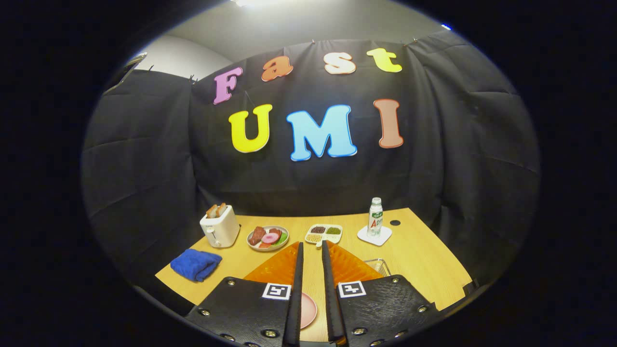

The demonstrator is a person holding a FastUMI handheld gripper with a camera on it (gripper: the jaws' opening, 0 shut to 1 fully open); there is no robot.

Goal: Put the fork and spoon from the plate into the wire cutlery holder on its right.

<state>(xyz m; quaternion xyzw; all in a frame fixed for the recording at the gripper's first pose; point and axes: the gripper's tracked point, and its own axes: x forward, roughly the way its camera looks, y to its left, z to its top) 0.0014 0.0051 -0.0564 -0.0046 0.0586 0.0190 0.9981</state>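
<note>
While raised above the wooden table (424,260), gripper (311,248) fingers set narrowly apart, holding nothing, pink plate (308,311) low between them, wire cutlery holder (378,265) just right of right finger, orange mat (274,267) beneath, toaster (219,226) beyond.

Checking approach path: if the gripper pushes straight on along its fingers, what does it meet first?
Probably the divided snack tray, just beyond the tips of the gripper. The fingers stand slightly apart, holding nothing. The orange placemat lies below them; depth is unclear, so the gripper may pass above the tray.
</note>
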